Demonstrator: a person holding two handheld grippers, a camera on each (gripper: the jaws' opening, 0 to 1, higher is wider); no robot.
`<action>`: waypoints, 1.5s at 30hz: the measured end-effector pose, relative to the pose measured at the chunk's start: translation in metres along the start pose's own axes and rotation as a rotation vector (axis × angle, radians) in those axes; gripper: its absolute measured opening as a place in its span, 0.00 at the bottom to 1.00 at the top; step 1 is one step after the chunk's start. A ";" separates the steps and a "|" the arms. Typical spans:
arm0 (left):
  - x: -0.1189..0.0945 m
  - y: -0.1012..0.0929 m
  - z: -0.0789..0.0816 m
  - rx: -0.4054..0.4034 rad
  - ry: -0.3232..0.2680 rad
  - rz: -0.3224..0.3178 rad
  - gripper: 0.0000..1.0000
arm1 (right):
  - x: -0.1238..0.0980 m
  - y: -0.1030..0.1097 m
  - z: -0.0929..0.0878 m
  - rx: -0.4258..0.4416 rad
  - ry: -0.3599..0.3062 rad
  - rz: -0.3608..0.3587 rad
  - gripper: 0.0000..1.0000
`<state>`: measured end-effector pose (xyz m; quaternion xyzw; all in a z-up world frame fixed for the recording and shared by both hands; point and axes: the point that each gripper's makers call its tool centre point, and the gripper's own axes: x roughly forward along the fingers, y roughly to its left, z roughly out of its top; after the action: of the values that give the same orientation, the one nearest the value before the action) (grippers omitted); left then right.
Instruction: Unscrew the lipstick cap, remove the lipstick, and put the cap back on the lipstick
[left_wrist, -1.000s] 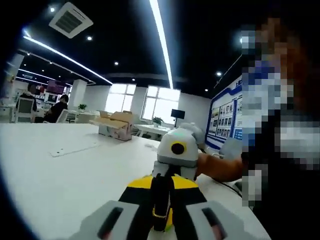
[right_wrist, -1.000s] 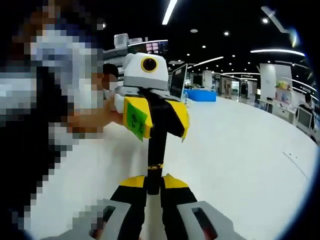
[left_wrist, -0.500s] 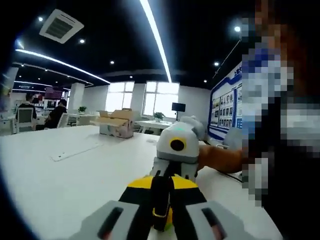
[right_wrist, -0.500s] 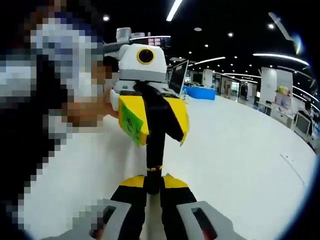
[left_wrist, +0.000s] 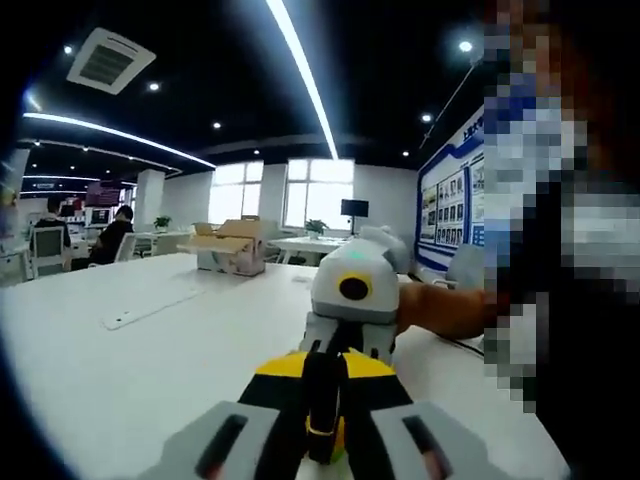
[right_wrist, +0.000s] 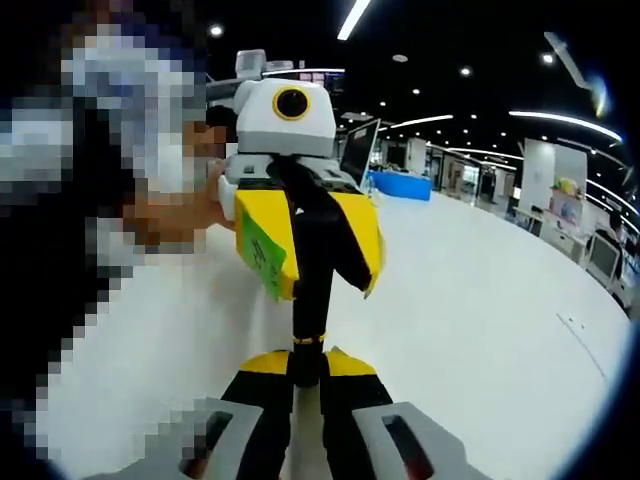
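Note:
A slim black lipstick (right_wrist: 312, 300) with a gold band is held in the air between both grippers, above a white table (right_wrist: 480, 330). In the right gripper view my right gripper (right_wrist: 307, 366) is shut on its near end, just below the gold band. My left gripper (right_wrist: 312, 250), yellow-jawed with a green sticker, is shut on its far end. In the left gripper view the lipstick (left_wrist: 322, 400) lies between the shut jaws of my left gripper (left_wrist: 322, 368), and the right gripper (left_wrist: 340, 342) faces it from close behind. Whether cap and body are apart is hidden.
A person's hand (left_wrist: 440, 312) holds the right gripper; a hand (right_wrist: 170, 222) holds the left one. On the white table (left_wrist: 130, 350) sits a cardboard box (left_wrist: 232, 245) far back. A seated person (left_wrist: 110, 228) is at the far left. A monitor (right_wrist: 358, 160) stands behind.
Both grippers stay shut on the lipstick. The views have shifted slightly, and the left gripper looks a little closer and higher in the right gripper view.

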<state>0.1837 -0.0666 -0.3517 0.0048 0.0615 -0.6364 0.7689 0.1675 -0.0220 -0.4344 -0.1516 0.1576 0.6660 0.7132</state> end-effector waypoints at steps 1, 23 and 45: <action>0.000 0.000 0.000 -0.002 -0.001 0.000 0.12 | 0.000 0.000 0.000 0.002 0.000 0.000 0.09; -0.049 0.034 0.067 -0.066 -0.346 0.072 0.13 | -0.002 0.001 -0.001 0.000 0.011 -0.008 0.09; -0.047 0.071 -0.033 -0.284 -0.129 0.074 0.13 | -0.001 0.001 -0.002 0.007 0.015 -0.007 0.09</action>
<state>0.2417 -0.0045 -0.3845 -0.1426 0.1009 -0.5915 0.7871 0.1665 -0.0235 -0.4355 -0.1544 0.1646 0.6617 0.7150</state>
